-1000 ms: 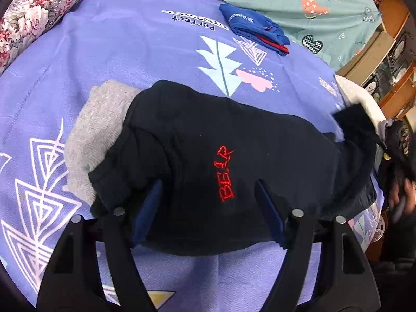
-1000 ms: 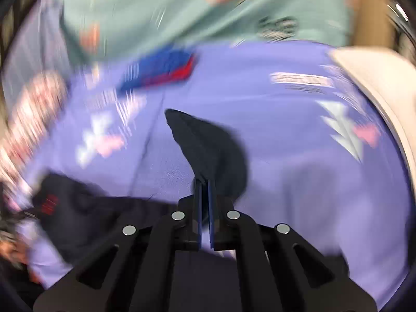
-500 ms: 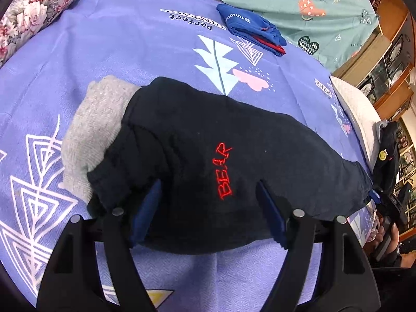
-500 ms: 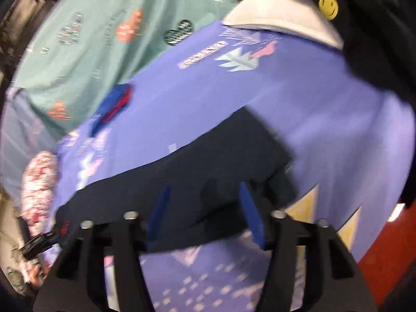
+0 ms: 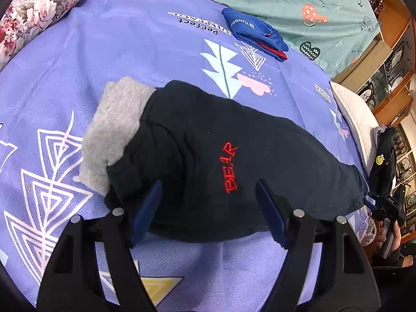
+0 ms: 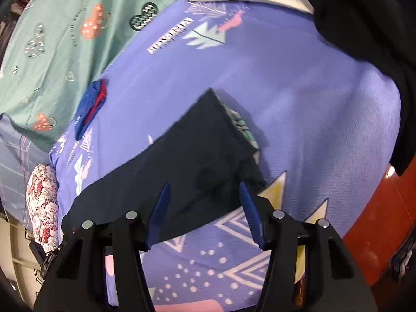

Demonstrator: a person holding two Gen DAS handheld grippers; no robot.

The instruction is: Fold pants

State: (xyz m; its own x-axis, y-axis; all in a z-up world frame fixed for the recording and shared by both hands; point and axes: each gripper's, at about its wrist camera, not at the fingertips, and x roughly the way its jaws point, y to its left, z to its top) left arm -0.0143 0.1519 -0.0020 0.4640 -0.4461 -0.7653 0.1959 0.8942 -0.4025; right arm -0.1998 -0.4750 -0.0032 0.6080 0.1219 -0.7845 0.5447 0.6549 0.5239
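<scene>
Dark navy pants with red "BEAR" stitching lie stretched across the purple bedsheet, and a grey lining shows at the left end. My left gripper stands open astride the near edge of the waist part, its blue pads clear of the cloth. In the right wrist view the leg end of the pants lies flat, with a patterned lining peeking out at its cuff. My right gripper hovers over that end with its jaws closing. The cloth lies beneath and between them, and the pads do not press on it.
A folded blue and red garment lies farther back near a teal sheet. A floral pillow lies along the left. A black garment with a smiley badge hangs at the bed's right edge, beside wooden shelves.
My right gripper let go of the pant leg, opened, and swung down over the bed's right side. The leg now lies flat and straight. My left gripper stayed put.
</scene>
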